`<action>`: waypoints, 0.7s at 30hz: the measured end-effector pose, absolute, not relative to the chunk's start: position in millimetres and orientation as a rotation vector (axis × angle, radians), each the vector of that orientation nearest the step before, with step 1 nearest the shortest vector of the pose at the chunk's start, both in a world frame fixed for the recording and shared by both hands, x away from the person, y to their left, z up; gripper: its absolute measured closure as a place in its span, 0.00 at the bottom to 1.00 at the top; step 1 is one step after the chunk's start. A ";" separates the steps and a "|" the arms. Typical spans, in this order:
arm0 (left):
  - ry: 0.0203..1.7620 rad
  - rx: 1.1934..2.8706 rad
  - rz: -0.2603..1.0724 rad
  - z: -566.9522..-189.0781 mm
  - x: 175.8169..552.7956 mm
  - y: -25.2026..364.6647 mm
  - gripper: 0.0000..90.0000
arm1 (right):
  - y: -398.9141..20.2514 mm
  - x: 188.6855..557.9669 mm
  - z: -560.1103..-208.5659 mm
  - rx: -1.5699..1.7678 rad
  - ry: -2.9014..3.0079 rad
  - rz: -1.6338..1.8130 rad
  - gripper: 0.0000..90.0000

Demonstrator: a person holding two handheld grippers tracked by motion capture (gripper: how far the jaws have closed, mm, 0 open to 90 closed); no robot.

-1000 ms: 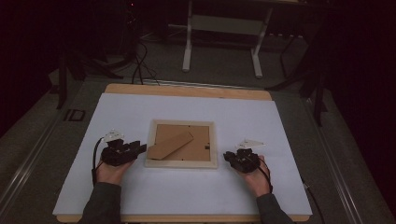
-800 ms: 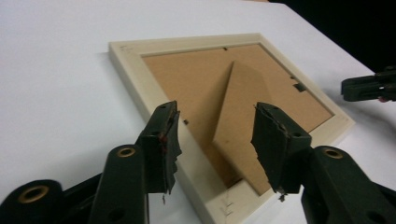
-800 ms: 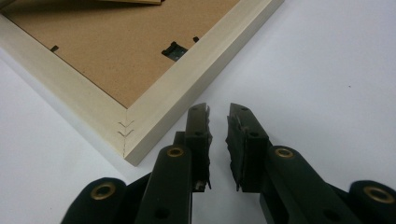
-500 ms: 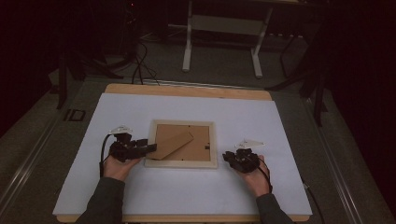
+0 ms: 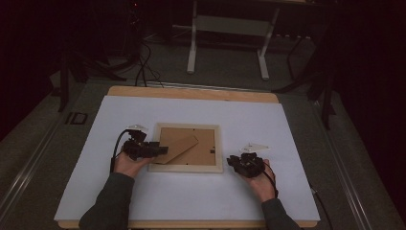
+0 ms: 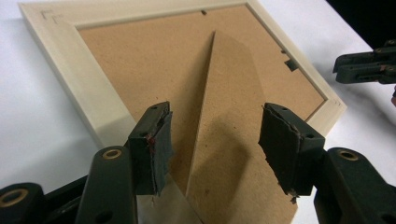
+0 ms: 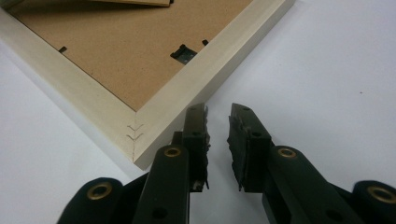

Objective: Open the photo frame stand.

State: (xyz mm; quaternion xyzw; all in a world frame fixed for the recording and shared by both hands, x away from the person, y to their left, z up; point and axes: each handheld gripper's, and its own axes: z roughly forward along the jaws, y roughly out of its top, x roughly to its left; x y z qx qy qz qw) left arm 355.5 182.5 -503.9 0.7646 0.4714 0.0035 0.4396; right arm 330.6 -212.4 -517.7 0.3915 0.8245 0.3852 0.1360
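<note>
Picture frame (image 5: pixel 186 147) lies face down in the middle of the white table (image 5: pixel 287 120), its brown backing board up and its fold-out stand (image 5: pixel 179 146) slanting across the board toward my left. Over the last second my left gripper (image 5: pixel 160 150) has slid in from beside the frame's left edge until its jaws hang over the wooden rim and the low end of the stand. In the left gripper view they are spread wide, the stand's raised crease running up between them, one pad (image 6: pixel 156 144) over the board and the other (image 6: pixel 285 149) over the stand's flap. Nothing is pinched yet. I judge this puts me at the point of taking hold of the stand, either to lift it or to fold it flat.

My right gripper (image 5: pixel 242 162) has crept only slightly and rests on the table just beside the frame's near right corner (image 7: pixel 135 140), jaws nearly pressed together with a thin gap, holding nothing. From there it could steady the frame, which I expect will skid on the smooth surface.

A small metal clip (image 7: pixel 183 52) sits on the board near the right rim. Beyond the table stand a metal rack's legs (image 5: pixel 227 43) and loose cables (image 5: pixel 143 62), well apart from my work. Nothing blocks my reach.
</note>
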 end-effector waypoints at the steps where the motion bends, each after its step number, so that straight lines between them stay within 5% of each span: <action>1: 1.173 1.904 -0.002 -504.9 357.1 181.6 0.49 | -212.4 330.6 -517.7 1.134 2.387 1.116 0.85; 21: 1.152 1.927 -0.220 -517.7 372.1 166.4 0.51 | -207.7 330.0 -517.7 1.118 2.400 1.129 0.83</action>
